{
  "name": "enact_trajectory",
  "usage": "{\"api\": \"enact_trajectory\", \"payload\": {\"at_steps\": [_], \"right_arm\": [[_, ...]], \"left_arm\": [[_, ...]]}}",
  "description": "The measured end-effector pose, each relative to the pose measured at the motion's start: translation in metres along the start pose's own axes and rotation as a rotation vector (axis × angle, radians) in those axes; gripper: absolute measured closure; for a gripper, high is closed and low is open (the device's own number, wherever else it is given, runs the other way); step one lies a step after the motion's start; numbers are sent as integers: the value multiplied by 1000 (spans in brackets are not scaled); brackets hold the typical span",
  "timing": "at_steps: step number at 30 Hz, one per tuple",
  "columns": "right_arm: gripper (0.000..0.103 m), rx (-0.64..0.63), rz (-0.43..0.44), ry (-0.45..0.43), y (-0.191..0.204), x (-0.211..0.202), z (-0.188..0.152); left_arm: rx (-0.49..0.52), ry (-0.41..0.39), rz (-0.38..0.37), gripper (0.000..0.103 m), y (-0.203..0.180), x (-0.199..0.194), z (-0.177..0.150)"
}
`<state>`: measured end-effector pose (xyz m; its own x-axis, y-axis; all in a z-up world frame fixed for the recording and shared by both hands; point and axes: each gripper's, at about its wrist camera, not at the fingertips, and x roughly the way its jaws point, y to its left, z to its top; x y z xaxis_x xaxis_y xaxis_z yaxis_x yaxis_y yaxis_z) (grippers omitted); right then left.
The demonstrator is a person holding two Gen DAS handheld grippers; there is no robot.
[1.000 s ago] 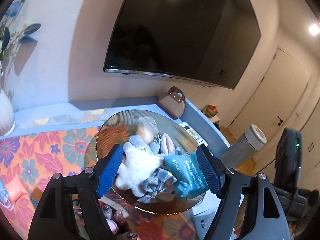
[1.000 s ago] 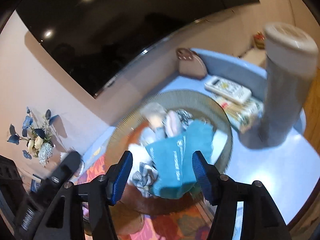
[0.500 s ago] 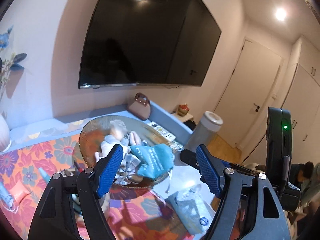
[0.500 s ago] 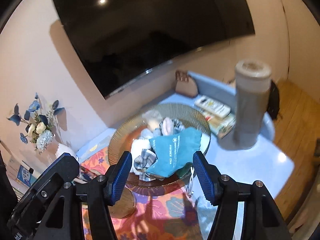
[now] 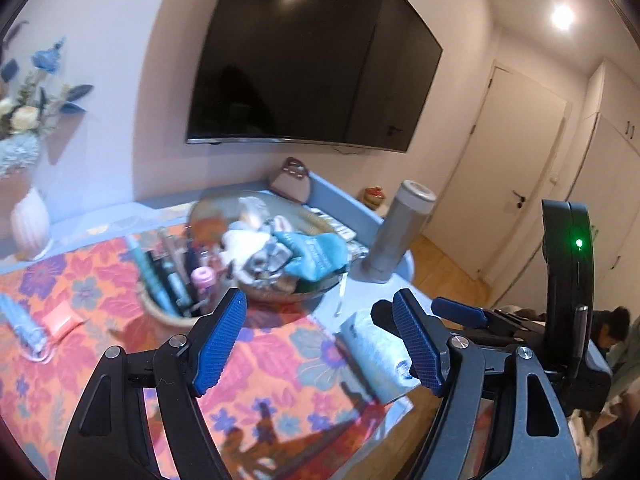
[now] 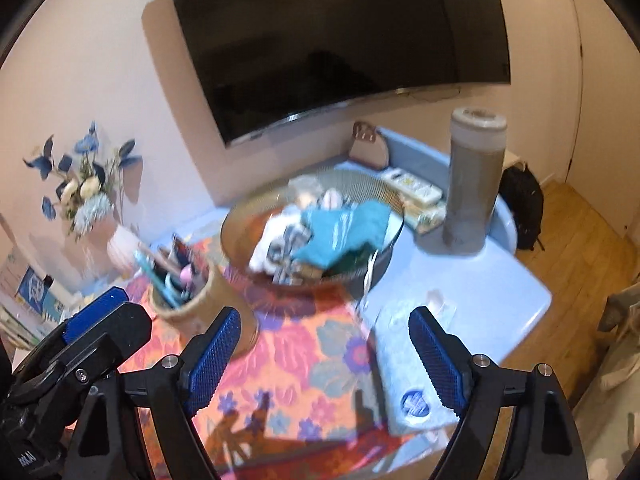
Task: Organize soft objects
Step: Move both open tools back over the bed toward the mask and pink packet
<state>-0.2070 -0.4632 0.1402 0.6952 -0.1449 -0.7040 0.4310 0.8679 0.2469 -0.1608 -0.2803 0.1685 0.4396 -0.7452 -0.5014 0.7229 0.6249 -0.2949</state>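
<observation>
A round amber glass bowl [image 5: 208, 208] [image 6: 240, 224] stands on the table and holds a heap of soft things: a teal pouch [image 5: 316, 254] [image 6: 344, 232], a white fluffy piece [image 5: 240, 240] and checked cloth [image 6: 284, 248]. A pale blue tissue pack [image 5: 376, 356] [image 6: 412, 372] lies on the table's near right part. My left gripper [image 5: 320, 344] is open and empty, well back from the bowl. My right gripper [image 6: 324, 364] is open and empty, above the tissue pack's left edge.
A woven cup of pens and tubes [image 5: 172, 288] [image 6: 188, 292] stands left of the bowl. A tall grey canister [image 5: 400, 232] [image 6: 472, 184], remotes [image 6: 412, 188], a small handbag [image 5: 292, 182] and a flower vase [image 6: 116, 240] stand around. The table's right edge [image 6: 536, 308] is close.
Both grippers have pulled back and up from the bowl, so it looks smaller and farther. The teal pouch stays in the bowl. The tissue pack and pen cup have come into view.
</observation>
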Motion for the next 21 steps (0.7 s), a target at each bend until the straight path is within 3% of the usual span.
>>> {"api": "enact_trajectory", "payload": {"at_steps": [15,21], "right_arm": [[18,-109,67,61,63,-3,-28],[18,-193,133,142,107,19,-53]], "left_arm": [[-57,-50,96,29,41,-53,-28],[-159,-26,163,29,91,-76,-55]]}}
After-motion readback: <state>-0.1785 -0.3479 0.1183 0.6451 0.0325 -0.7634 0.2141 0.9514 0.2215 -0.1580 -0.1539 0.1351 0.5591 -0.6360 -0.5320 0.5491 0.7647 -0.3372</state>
